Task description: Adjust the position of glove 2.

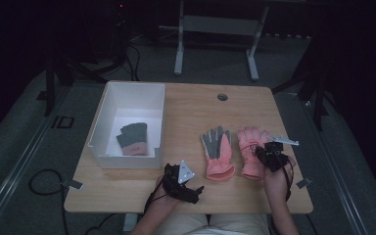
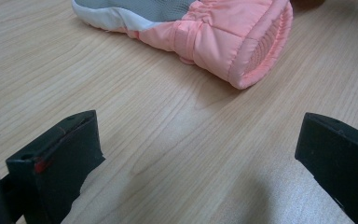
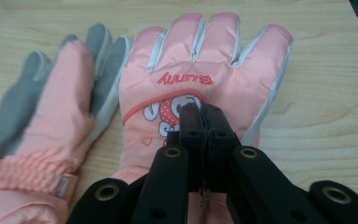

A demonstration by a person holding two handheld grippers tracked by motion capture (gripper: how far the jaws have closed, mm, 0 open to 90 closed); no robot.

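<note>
Dim room w/ dark floor; wooden counter (image 1: pixel 186 110) lit in middle. White bin (image 1: pixel 108 105) at left w/ grey glove (image 1: pixel 133 138) inside. Two pink gloves side by side at right: palm-up glove (image 1: pixel 218 152) w/ grey palm, cartoon-print glove (image 3: pixel 205 79) just beside it, back up. Right gripper (image 3: pixel 200 112) low over print glove, fingers together at the printed patch; can't tell if fabric pinched. Left gripper (image 2: pixel 196 154) near counter front edge, fingers wide apart, nothing between, pointing at palm-up glove's cuff.

Red stitched "Bunny" is showing upside down on the back of the pink glove (image 3: pixel 200 79).
</note>
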